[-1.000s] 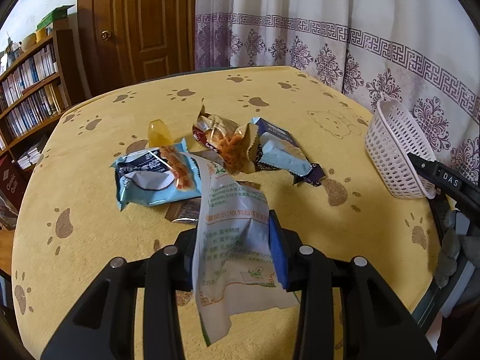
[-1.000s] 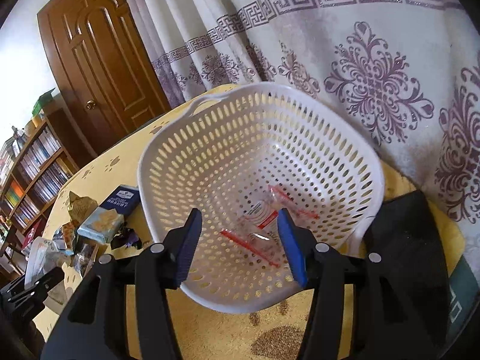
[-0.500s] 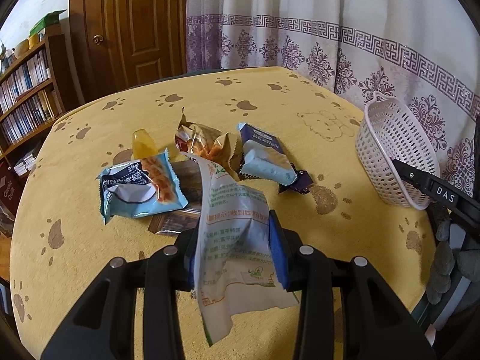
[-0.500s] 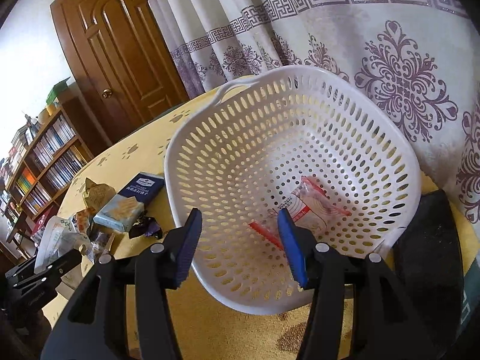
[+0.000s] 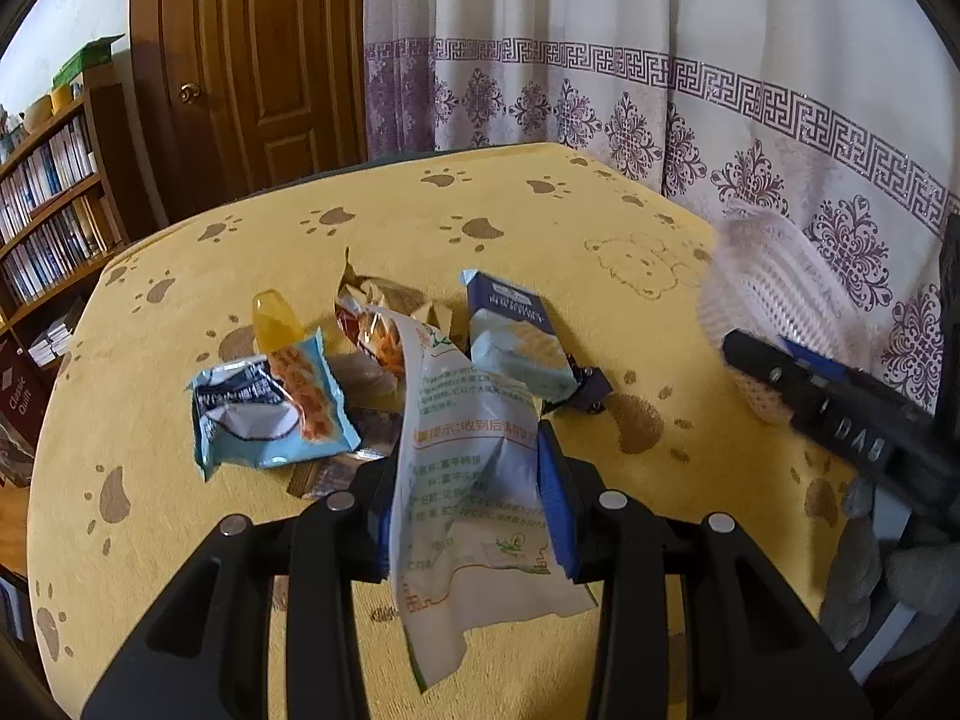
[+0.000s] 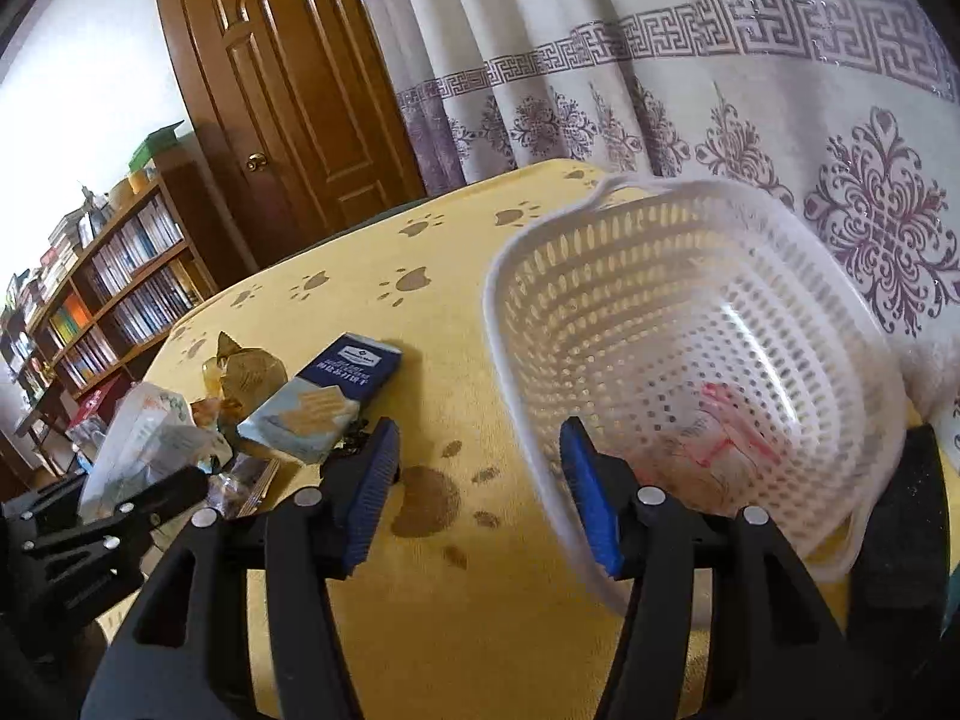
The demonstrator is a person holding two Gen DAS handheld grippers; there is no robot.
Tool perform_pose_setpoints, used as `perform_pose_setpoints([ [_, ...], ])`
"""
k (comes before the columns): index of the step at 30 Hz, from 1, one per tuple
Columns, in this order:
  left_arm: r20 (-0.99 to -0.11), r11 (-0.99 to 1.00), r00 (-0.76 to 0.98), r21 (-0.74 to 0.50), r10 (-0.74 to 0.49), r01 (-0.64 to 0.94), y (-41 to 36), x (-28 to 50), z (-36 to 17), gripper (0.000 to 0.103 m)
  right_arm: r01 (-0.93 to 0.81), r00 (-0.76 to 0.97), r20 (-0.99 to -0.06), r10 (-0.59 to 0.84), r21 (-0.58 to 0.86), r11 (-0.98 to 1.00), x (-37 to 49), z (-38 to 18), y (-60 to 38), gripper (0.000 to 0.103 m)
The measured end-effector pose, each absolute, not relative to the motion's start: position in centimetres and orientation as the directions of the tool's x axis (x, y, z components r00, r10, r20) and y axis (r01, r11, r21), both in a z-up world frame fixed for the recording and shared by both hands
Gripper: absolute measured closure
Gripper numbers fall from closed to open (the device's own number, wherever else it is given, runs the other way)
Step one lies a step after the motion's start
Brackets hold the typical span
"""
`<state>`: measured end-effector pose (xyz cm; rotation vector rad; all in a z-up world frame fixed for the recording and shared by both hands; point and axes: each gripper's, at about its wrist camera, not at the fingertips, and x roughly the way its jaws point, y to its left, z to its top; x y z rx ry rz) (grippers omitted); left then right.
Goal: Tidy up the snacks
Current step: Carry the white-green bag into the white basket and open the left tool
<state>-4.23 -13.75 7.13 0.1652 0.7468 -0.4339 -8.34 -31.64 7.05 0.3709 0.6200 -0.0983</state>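
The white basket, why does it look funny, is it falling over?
Yes, the white basket is tipped on its side, its opening facing the open right gripper, with one clear red-striped packet inside. It looks blurred, so probably moving.

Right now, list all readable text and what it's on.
"Classic Quilt": dark red book at left edge.
"DAS", seen inverted: right tool, left wrist view.
White snack bag in left tool: green Chinese print, only partly legible.
Blue cracker pack: label too blurred.

"DAS" is read, upside down, on the right gripper (image 5: pixel 852 432); "Classic Quilt" on a dark red book (image 5: pixel 18 399).
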Motion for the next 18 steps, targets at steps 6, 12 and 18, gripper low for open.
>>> perform_pose_setpoints([
  [6, -0.679, 0.899, 0.661, 0.003, -0.32, 0.439, -14.5, -3.7, 8.2, 0.064, 0.21, 0.829, -0.559, 0.033, 0.365, 0.907, -9.2, 6.9, -32.9, 0.045],
  [12, -0.649, 0.861, 0.663, 0.023, -0.373, 0.508, -17.8, -3.9, 10.0, 0.064, 0.247, 0.879, -0.477, -0.028, 0.404, 0.881, -14.5, 7.0, -34.5, 0.045],
  [18, -0.62, 0.792, 0.625, 0.009, -0.475, 0.61, -22.2, -4.4, 12.0, 0.064, 0.298, 0.89, -0.447, -0.09, 0.421, 0.856, -18.8, 7.1, -35.6, 0.045],
])
